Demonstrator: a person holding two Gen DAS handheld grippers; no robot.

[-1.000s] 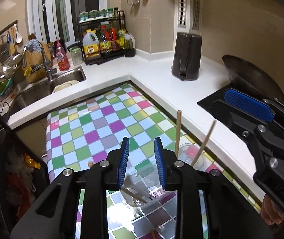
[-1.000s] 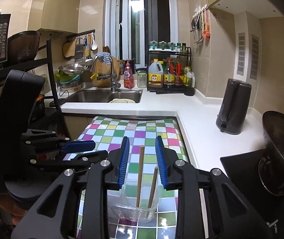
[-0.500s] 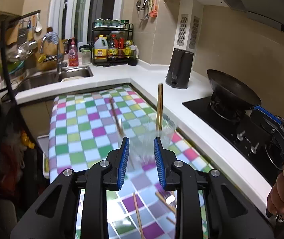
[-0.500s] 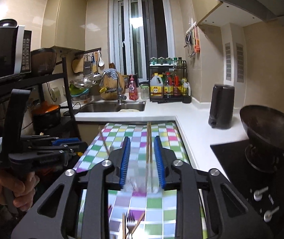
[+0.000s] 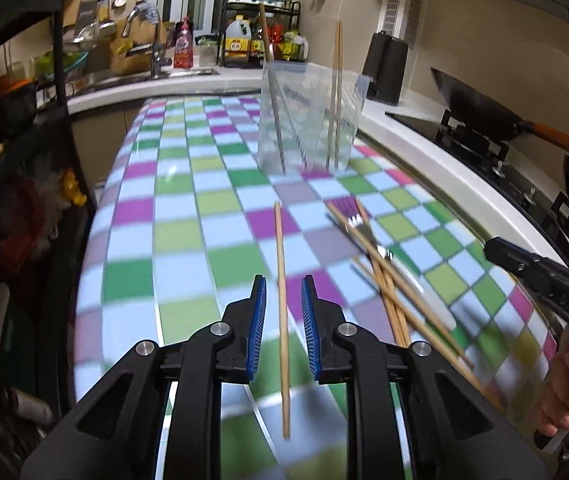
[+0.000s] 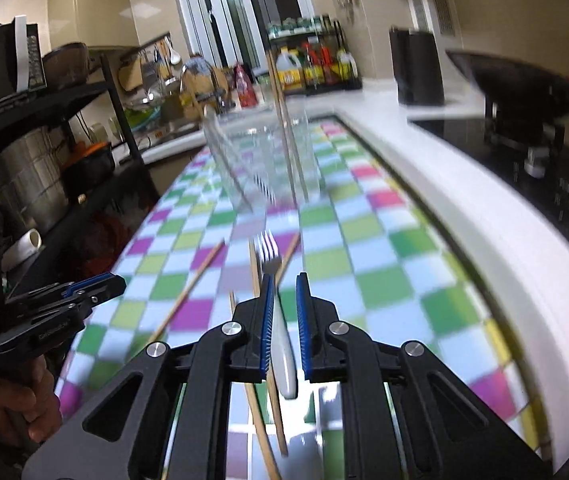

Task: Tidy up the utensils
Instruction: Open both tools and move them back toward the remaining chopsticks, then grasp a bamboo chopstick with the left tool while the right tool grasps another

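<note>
A clear plastic container (image 5: 308,120) stands on the checkered tabletop (image 5: 188,216) with two chopsticks upright in it. In front of it a single wooden chopstick (image 5: 281,264) lies flat. My left gripper (image 5: 283,316) hangs low over it, jaws closing, the stick between the pads with a gap on each side. To the right lies a loose pile of chopsticks (image 5: 388,292) with a fork. My right gripper (image 6: 284,316) is over that fork (image 6: 282,344), jaws closing, the white handle beside the left pad and clear of the right one. The container (image 6: 260,160) stands blurred beyond.
A white counter (image 5: 436,168) borders the table on the right, with a black stove and wok (image 5: 480,116) and a black kettle (image 5: 388,68). A sink (image 5: 164,76) and bottle rack (image 5: 260,40) are at the back. A dark shelf unit (image 6: 96,152) stands left.
Both grippers have dropped toward the table and drawn back from the container, which now stands farther ahead. Both pairs of jaws have narrowed. A chopstick and the fork now lie between them.
</note>
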